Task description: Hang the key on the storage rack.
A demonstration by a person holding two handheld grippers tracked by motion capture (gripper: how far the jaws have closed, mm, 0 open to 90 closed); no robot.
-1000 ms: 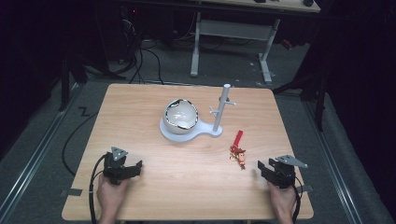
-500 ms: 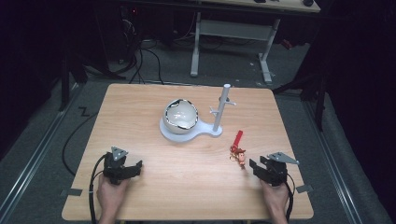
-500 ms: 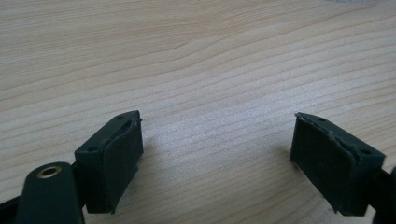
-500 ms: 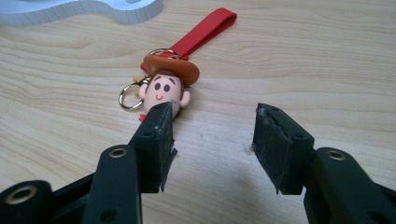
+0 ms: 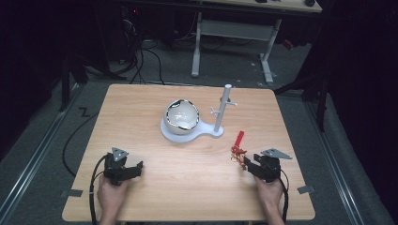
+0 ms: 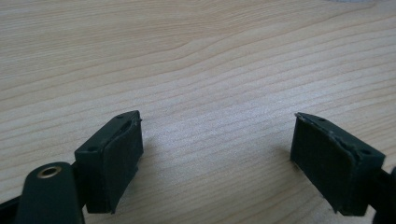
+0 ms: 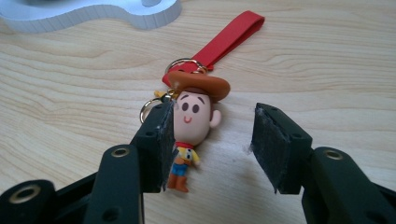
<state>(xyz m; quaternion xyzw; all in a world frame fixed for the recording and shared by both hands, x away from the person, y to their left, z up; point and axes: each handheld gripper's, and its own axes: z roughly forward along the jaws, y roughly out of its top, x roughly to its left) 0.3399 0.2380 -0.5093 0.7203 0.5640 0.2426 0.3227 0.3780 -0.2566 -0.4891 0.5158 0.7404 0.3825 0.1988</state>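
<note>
**Right gripper closing in around cowboy keychain; left gripper idle and wide**

High view. Wooden table (image 5: 187, 187). White stand (image 5: 206, 131) at centre, bowl (image 5: 182, 115) seated on its round base, upright post (image 5: 222, 108) with short pegs at its right. Cowboy keychain (image 5: 238, 146) lies flat on the table just right of and nearer than the stand, red strap pointing away toward the post. Right gripper (image 5: 247, 161) low on the table near the right front, held in a hand (image 5: 270, 194); its tips are at the near end of the keychain. Left gripper (image 5: 138, 167) near the left front, well apart from the stand and keychain, its hand (image 5: 111, 197) behind it.

Left gripper view. Left gripper (image 6: 217, 163) with jaws wide apart, bare wood grain between them. Nothing held, nothing touched by the pads (image 6: 122, 161).

Right gripper view. Right gripper (image 7: 210, 144) with jaws partly apart and just now narrowing. Keychain figure (image 7: 194, 126) lies between them, off-centre: the left pad (image 7: 164, 142) sits against or just beside the figure's side, and contact cannot be told for sure. The right pad stands clear, with bare wood between it and the figure's head. Not clamped. Red strap (image 7: 224, 39) runs off toward the edge of the stand base (image 7: 100, 14); metal rings (image 7: 149, 109) show beside the left jaw.
</note>
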